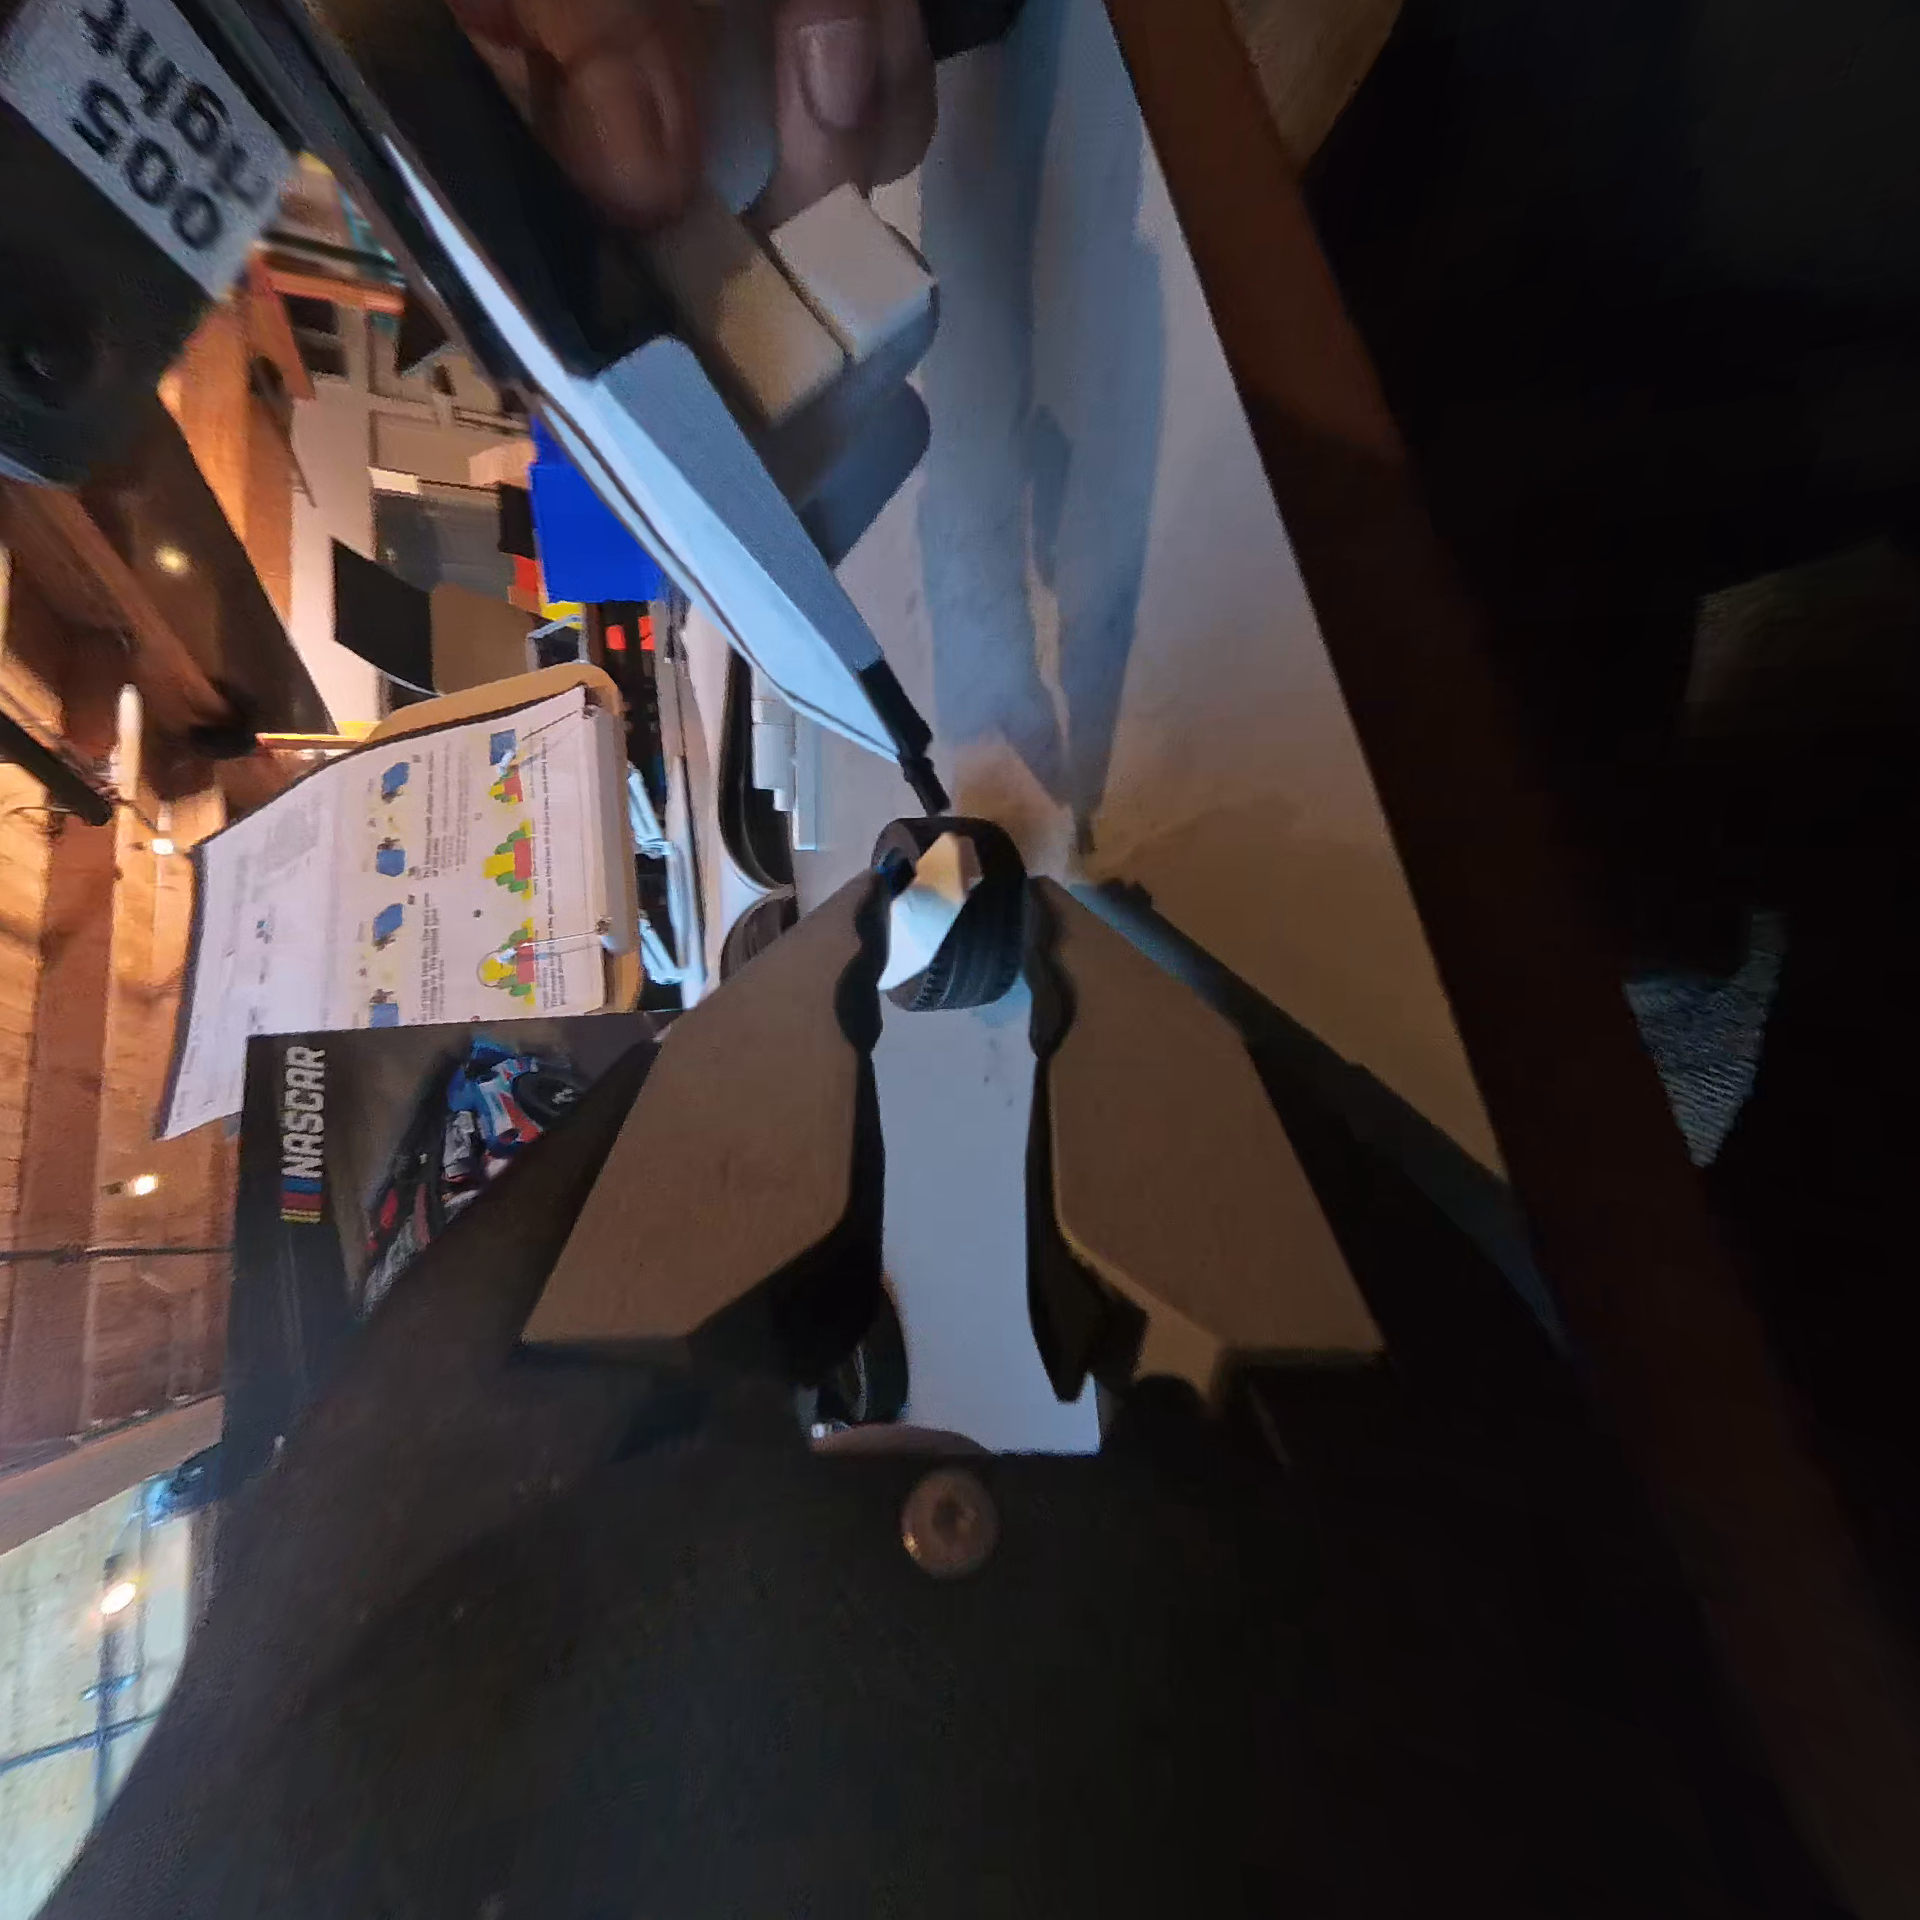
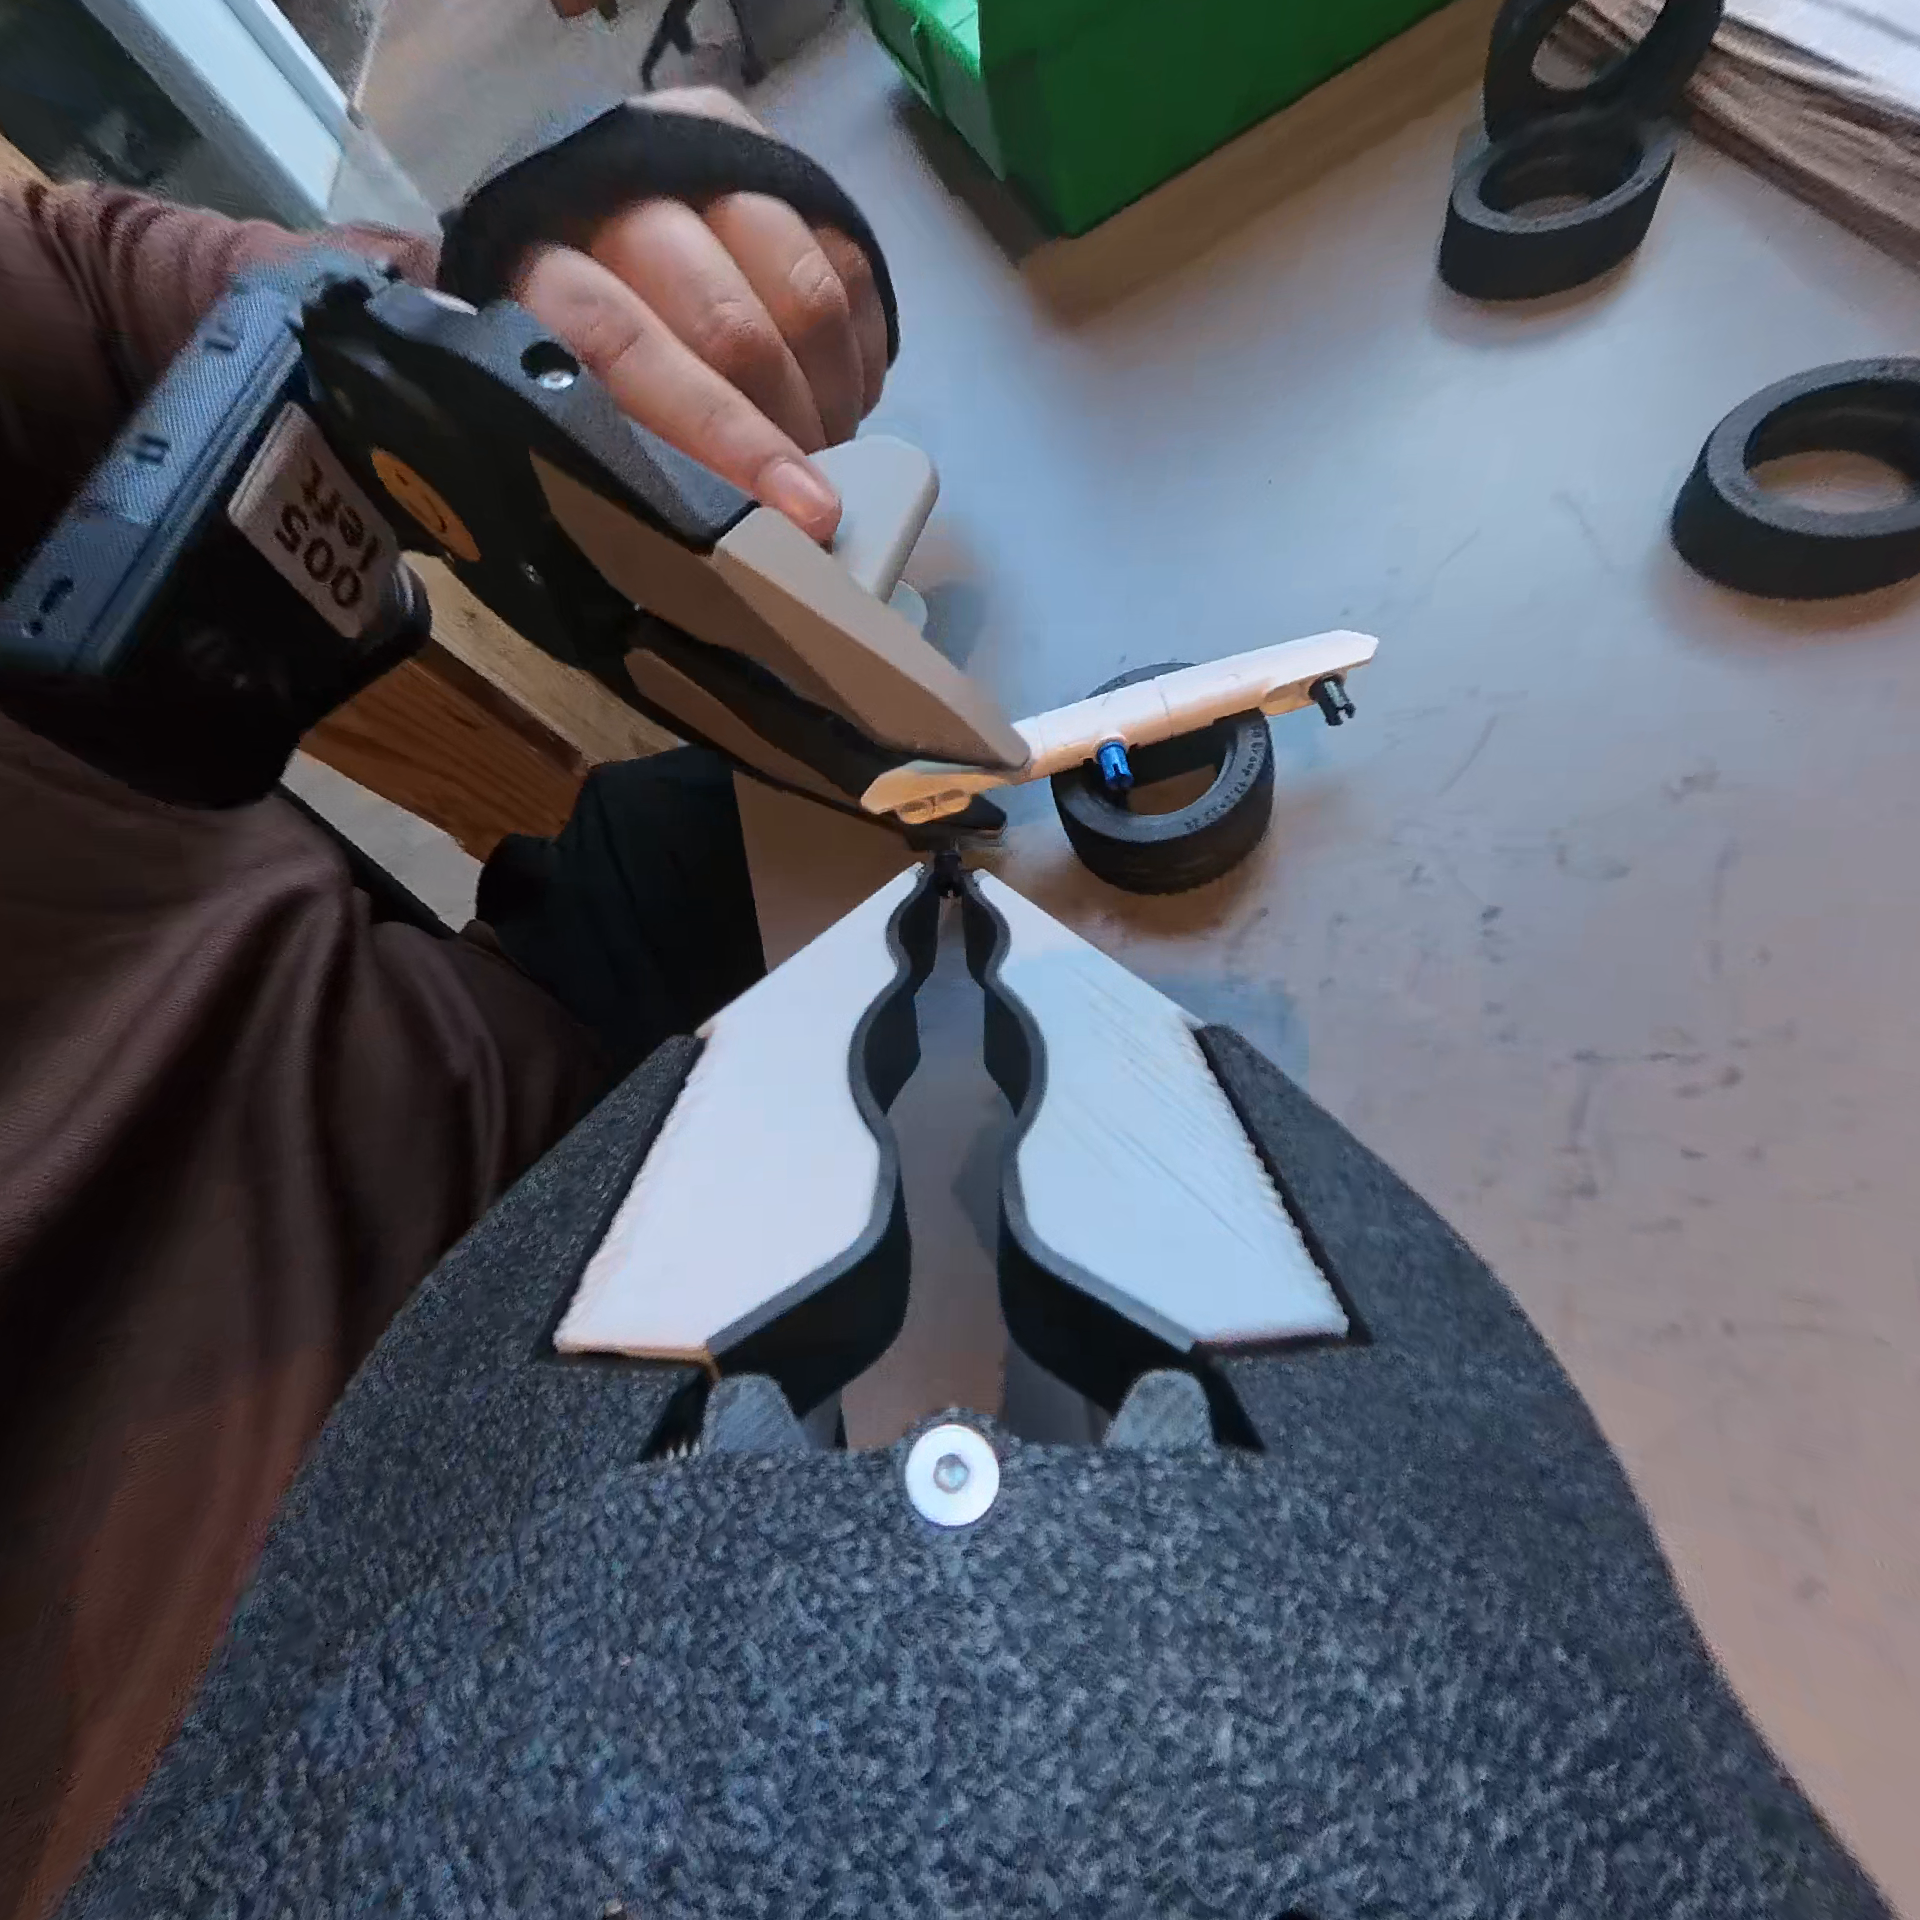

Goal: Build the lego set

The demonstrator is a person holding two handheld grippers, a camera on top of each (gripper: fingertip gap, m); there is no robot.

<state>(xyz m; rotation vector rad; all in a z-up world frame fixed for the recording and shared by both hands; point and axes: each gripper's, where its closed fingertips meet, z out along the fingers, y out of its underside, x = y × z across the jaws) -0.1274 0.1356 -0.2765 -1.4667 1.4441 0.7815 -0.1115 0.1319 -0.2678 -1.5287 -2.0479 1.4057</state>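
My left gripper (image 1: 956,894) is shut on the near end of a white lego beam (image 2: 1195,696), held above the table. In the right wrist view the left gripper (image 2: 997,779) comes in from the left. The beam carries a blue pin (image 2: 1110,764) underneath and a black pin (image 2: 1333,698) at its far end. My right gripper (image 2: 948,878) is shut on a small black pin (image 2: 948,871), just below the beam's gripped end. A small black tyre (image 2: 1174,831) lies on the table behind the beam. The right gripper's tip (image 1: 925,774) shows in the left wrist view.
Three larger black rings (image 2: 1808,488) (image 2: 1558,208) (image 2: 1600,52) lie at the back right on the grey table (image 2: 1455,1039). A green box (image 2: 1091,94) stands at the back. The instruction booklet (image 1: 416,883), the set's box (image 1: 416,1143) and white car parts (image 1: 769,800) lie left. Less than 4 cm separates the two grippers' tips.
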